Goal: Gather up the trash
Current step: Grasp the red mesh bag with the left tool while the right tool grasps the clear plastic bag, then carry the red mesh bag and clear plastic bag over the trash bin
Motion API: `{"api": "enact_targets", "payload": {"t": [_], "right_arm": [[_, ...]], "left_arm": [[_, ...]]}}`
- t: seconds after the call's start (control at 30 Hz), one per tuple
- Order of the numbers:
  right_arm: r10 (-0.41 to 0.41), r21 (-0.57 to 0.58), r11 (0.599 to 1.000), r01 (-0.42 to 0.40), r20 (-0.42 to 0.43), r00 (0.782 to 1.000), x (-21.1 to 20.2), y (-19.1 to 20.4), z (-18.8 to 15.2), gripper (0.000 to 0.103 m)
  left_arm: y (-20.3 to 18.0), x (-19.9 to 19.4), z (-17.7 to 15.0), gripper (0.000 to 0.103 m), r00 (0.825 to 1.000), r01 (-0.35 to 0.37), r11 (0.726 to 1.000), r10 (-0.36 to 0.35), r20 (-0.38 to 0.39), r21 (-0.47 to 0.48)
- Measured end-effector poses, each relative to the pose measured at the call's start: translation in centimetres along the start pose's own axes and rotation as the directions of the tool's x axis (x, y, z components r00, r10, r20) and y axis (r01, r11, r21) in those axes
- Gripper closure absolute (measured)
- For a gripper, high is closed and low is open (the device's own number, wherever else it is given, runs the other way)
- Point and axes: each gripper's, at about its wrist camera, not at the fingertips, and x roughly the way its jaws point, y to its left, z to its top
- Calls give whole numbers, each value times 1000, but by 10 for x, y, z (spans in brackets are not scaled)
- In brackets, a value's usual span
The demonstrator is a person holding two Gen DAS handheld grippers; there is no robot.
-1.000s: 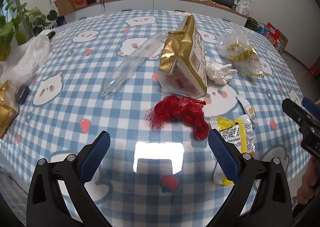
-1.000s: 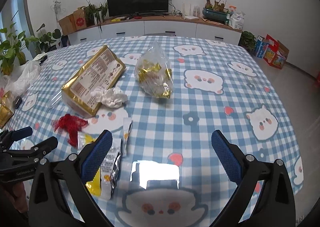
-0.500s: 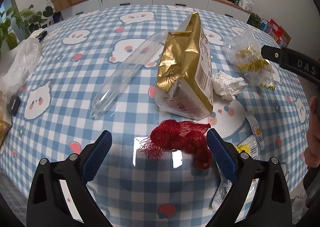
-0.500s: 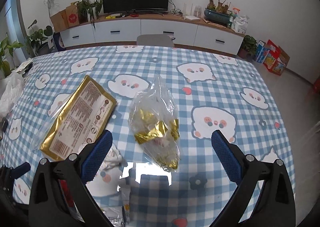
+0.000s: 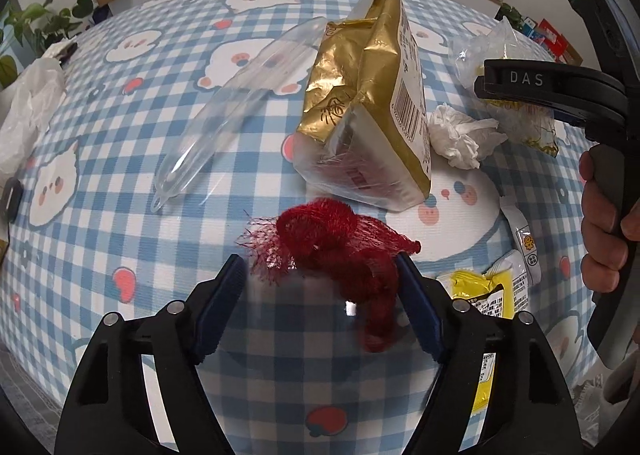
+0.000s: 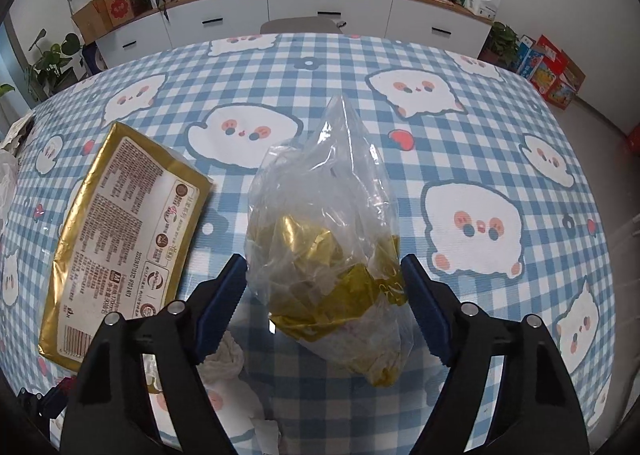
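Our left tongs [image 5: 320, 283] are closing around the red mesh net [image 5: 340, 247] lying on the bench [image 5: 120, 183]; our right tongs [image 6: 323, 283] are closing around the clear bag of gold wrappers [image 6: 324, 231] beside the gold package [image 6: 120, 239].

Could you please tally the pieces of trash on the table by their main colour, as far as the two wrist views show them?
Red: 1, net bag
Gold: 1, foil package
Clear: 2, plastic sleeve, bag of gold wrappers
White: 2, crumpled tissue, small sachet
Yellow: 1, snack wrapper
Total: 7
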Motion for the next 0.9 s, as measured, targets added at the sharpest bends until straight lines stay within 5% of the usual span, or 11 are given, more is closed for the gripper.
{"api": "enact_targets", "payload": {"t": [0.17,0.37,0.9], "right_arm": [[2,4,1000,-2,-5,1000,3,-1,-3,41],[8,9,1000,-8,1,1000,1,-3,-1,51],[-4,15,1000,3,42,999,-19,-12,-14,60]], "left_arm": [[3,-2,0,46,1000,-8,1000,8,1,-16],[4,-5,1,80,1000,-19,1000,19,2,-21],[12,-18,-1,84,999,-1,1000,2,38,-15]]}}
